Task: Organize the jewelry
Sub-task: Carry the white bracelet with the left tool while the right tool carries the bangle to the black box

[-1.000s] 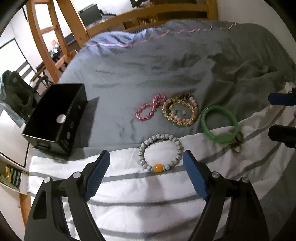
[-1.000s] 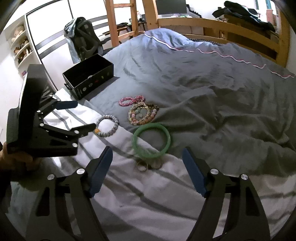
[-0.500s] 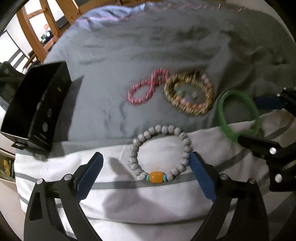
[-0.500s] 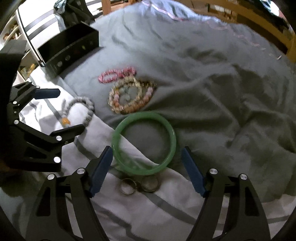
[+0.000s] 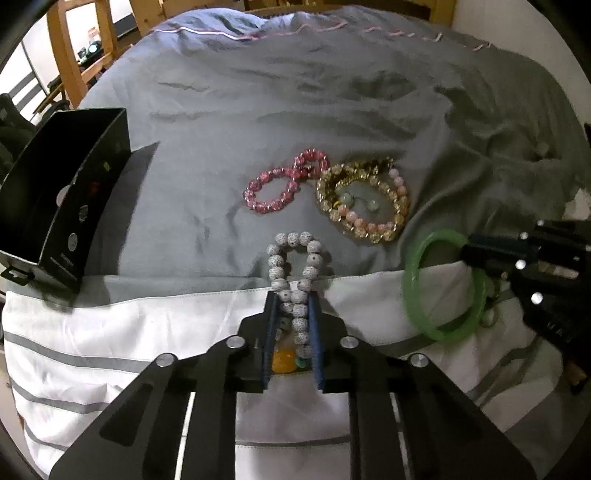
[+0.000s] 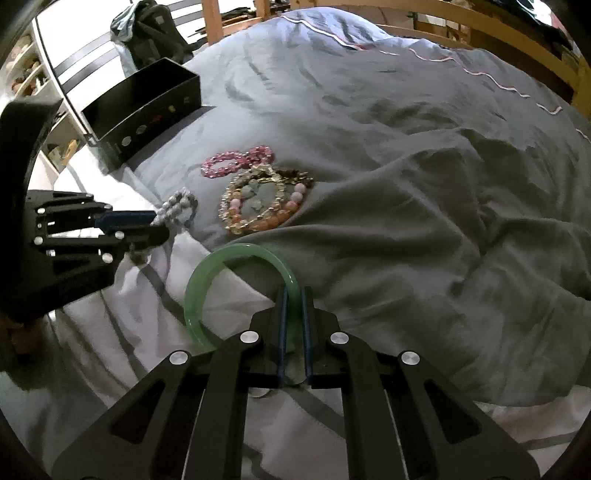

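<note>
A white bead bracelet (image 5: 295, 243) with an orange bead lies squeezed into a narrow loop at the edge of the white striped cloth (image 5: 147, 332). My left gripper (image 5: 291, 295) is closing its jaws on it, and the blue pads press the beads from both sides. A green bangle (image 6: 221, 266) lies half on the cloth. My right gripper (image 6: 293, 291) is closing on the bangle's right rim, which sits pinched between the pads. A pink bead bracelet (image 5: 284, 181) and a pile of gold and peach bracelets (image 5: 369, 214) rest on the grey duvet beyond.
An open black box (image 5: 74, 206) stands on the duvet at the left, its opening facing up. A wooden bed frame (image 6: 480, 26) runs along the far side. The grey duvet (image 6: 443, 184) is rumpled to the right. Small rings lie under the right gripper, mostly hidden.
Both grippers dropped onto the bed and went from wide open to shut. The left squeezed the round white bracelet into a narrow loop. The right clamped the bangle's rim.
</note>
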